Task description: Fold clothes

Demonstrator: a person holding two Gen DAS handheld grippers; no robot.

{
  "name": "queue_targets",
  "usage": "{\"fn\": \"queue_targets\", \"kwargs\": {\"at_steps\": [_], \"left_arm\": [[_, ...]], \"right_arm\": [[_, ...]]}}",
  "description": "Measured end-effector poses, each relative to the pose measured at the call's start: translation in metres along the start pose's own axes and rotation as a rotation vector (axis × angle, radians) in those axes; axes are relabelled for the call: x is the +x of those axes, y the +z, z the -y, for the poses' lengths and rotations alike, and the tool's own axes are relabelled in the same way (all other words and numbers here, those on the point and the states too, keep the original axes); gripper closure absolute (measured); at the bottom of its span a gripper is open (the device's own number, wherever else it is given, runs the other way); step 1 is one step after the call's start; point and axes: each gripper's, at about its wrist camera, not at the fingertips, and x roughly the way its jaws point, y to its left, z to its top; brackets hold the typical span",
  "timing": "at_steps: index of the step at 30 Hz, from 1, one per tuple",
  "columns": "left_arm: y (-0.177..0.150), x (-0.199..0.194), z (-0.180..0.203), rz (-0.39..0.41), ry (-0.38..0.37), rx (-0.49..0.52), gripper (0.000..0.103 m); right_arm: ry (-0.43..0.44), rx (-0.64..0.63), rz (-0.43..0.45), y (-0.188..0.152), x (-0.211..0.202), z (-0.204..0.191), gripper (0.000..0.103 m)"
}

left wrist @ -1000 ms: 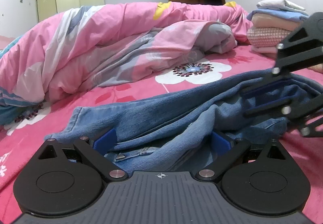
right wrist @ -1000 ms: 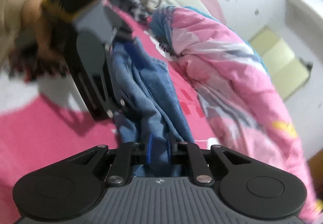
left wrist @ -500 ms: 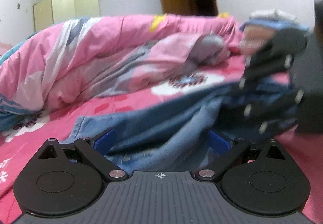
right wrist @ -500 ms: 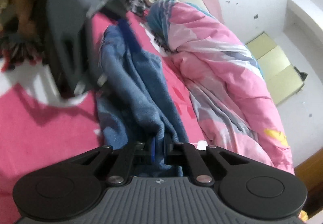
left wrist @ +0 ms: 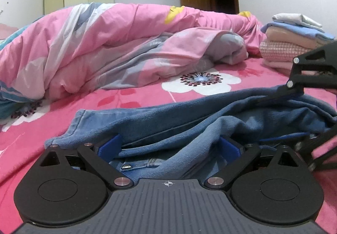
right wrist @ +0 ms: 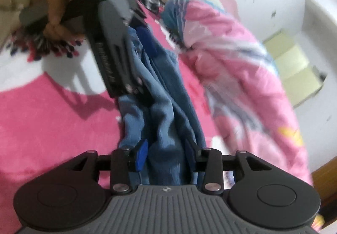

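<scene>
Two blue pads of the right gripper stand apart with a bunched ridge of the jeans between them; its jaws have just been opening, and the denim now lies loose in the gap rather than pinched. My reading is that this end of the fold has been laid down and is being let go. Ahead of those fingers the jeans run away in a long narrow bundle across the pink flowered bedsheet, up to the left gripper, gripped by a person's hand. In its own view the left gripper's fingers are also spread wide, straddling the waistband end with its rivet, cloth heaped between the pads but not squeezed. Beyond the denim lies a rumpled pink quilt, and off to the fingers' right a stack of folded clothes, likely where the jeans belong once folded.
</scene>
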Motion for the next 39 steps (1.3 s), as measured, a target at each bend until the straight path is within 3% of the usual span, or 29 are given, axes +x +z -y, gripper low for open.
{"fn": "queue_targets", "kwargs": {"at_steps": [4,8,13,15,21,25,29,34,39], "left_arm": [[-0.001,-0.001,0.001,0.000,-0.002,0.013,0.005],[-0.002,-0.002,0.002,0.001,-0.008,0.017,0.005],[-0.003,-0.004,0.003,0.005,-0.010,0.036,0.005],[-0.002,-0.005,0.003,0.014,-0.019,0.037,0.005],[0.003,-0.019,0.006,0.112,-0.139,0.010,0.004],[0.008,-0.007,0.014,0.086,-0.111,-0.001,0.003],[0.007,0.018,0.010,-0.055,-0.043,-0.046,0.004],[0.006,0.017,0.007,-0.062,-0.045,-0.067,0.004],[0.006,0.017,0.007,-0.064,-0.039,-0.064,0.004]], "right_arm": [[0.086,0.109,-0.037,0.000,0.011,0.021,0.062],[0.123,0.095,-0.074,0.005,0.028,0.025,0.065],[0.156,0.111,-0.121,0.006,0.043,0.028,0.080],[0.107,0.079,-0.118,0.009,0.040,0.021,0.090],[-0.165,-0.136,-0.093,0.007,0.034,-0.028,0.092],[-0.311,-0.334,-0.088,-0.003,0.039,-0.066,0.092],[-0.364,-0.401,-0.090,-0.010,0.044,-0.079,0.092],[-0.362,-0.391,-0.080,-0.011,0.039,-0.079,0.091],[-0.255,-0.258,-0.005,0.001,-0.006,-0.056,0.083]]}}
